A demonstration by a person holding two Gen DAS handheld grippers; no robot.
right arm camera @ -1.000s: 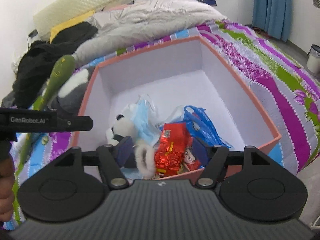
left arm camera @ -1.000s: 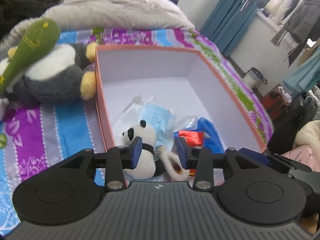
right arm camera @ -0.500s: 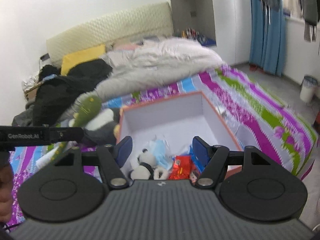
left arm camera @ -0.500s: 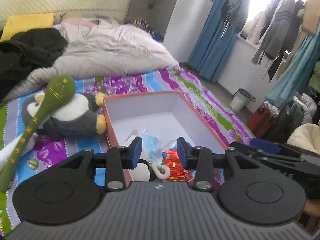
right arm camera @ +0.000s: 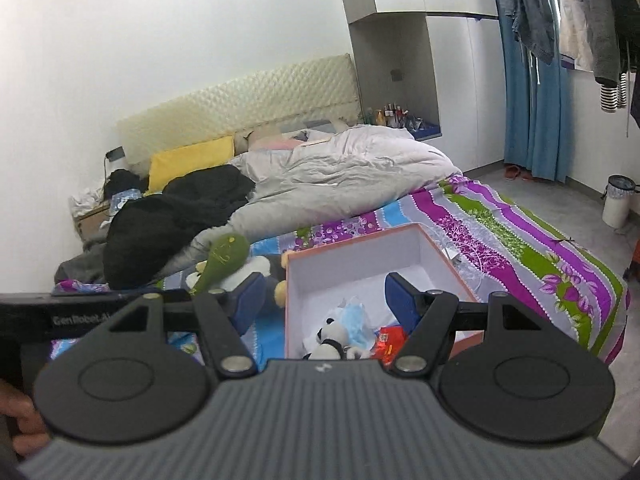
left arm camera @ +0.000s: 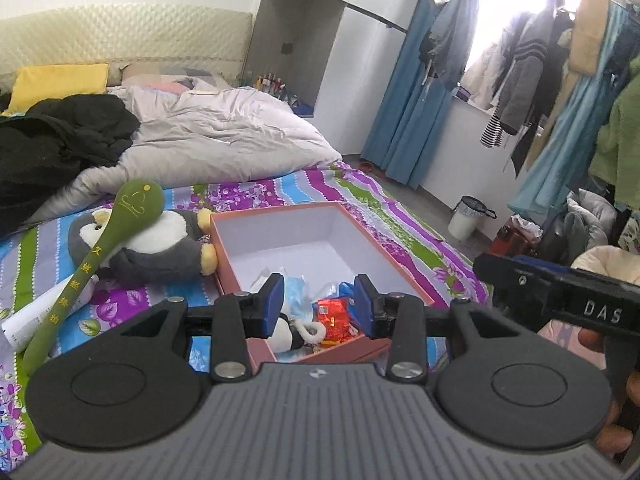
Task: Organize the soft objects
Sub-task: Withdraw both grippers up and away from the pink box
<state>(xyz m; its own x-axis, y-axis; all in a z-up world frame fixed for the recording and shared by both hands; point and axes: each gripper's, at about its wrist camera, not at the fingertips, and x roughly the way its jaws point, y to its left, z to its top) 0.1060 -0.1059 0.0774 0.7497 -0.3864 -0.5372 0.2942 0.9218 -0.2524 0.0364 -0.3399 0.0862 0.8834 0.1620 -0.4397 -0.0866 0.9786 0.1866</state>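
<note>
Now that both tools have pulled up and back from the box [left arm camera: 320, 236], left tool [left arm camera: 318, 306] and right tool [right arm camera: 324, 300] hang open, empty; panda plush [right arm camera: 332, 336] lies inside on the bed [right arm camera: 520, 240].

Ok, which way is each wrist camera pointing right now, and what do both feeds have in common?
Left wrist: behind the open left gripper, angled down over the bed at the box; the other gripper's bar and some fingers show at the right edge.
Right wrist: behind the open right gripper, facing the headboard across the bed; a hand shows lower left.
Shared: the box, the toy panda inside it, the penguin, the duvet.
</note>
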